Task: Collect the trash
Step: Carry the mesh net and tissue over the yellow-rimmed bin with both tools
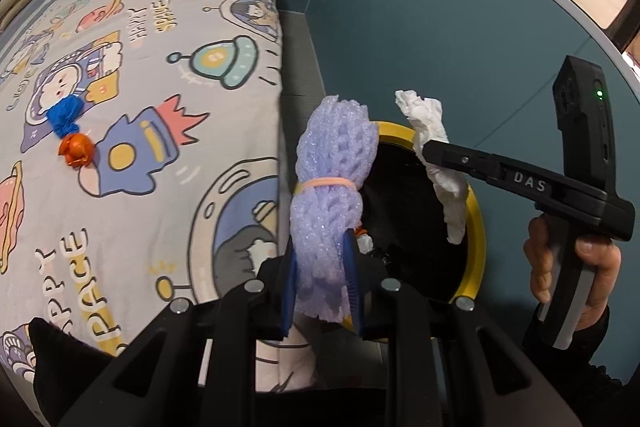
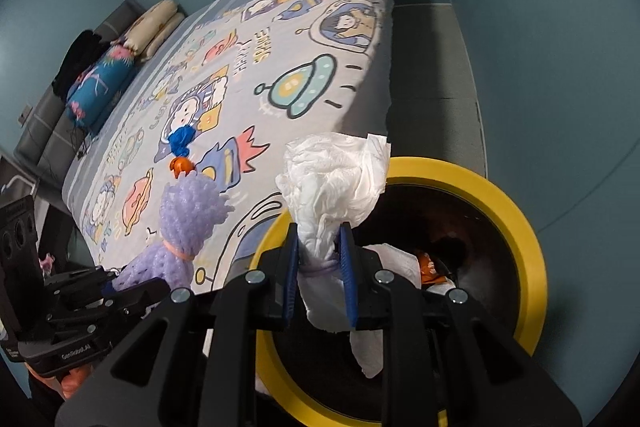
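Note:
My left gripper (image 1: 322, 267) is shut on a purple foam net bundle (image 1: 332, 163) tied with a pink rubber band, held at the near edge of the yellow-rimmed trash bin (image 1: 478, 223). My right gripper (image 2: 322, 267) is shut on a crumpled white tissue (image 2: 334, 179) over the bin (image 2: 524, 259). In the left wrist view the right gripper (image 1: 426, 149) pinches the tissue (image 1: 432, 131) above the bin's dark opening. The foam bundle (image 2: 186, 227) and left gripper (image 2: 116, 287) show at lower left in the right wrist view. A blue wad (image 1: 64, 115) and an orange wad (image 1: 76, 151) lie on the bed.
The bed (image 1: 140, 27) with a cartoon space-print sheet fills the left side; pillows (image 2: 120, 67) lie at its far end. The bin stands on the teal floor (image 1: 440, 27) beside the bed and holds white and orange scraps (image 2: 428, 263). A person's hand (image 1: 576, 267) grips the right tool.

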Demonstrator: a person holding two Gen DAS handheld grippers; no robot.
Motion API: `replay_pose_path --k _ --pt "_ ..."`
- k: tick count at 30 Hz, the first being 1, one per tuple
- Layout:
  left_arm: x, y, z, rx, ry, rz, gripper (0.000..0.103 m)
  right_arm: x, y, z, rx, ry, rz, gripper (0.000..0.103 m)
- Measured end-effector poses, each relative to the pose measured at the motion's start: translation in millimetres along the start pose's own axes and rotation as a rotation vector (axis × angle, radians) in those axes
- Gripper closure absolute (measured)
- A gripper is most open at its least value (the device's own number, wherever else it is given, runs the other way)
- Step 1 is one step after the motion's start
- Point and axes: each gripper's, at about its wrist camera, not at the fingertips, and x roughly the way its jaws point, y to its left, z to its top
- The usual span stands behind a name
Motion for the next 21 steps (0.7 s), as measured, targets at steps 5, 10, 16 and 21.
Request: replay_pose_path --k 5,10,16,21 --pt "8.9 -15.2 0.7 0.027 0.018 -0.006 0.083 0.4 -17.8 -3.6 0.036 -0.001 -0.020 0.084" --pt "22.6 -28.6 0.5 0.052 0.050 -0.010 0.083 4.2 -28.6 -6.4 0.062 0.005 -0.018 0.084" --pt "44.7 -35.9 -3.1 0.059 0.095 -0.014 0.082 11.6 -42.1 -8.7 0.094 0.019 -0.019 0.084" --pt "50.1 -39.4 -4.7 0.058 0.103 -0.014 0.081 12.2 -49.8 -8.6 0.112 0.014 -0.019 0.084"
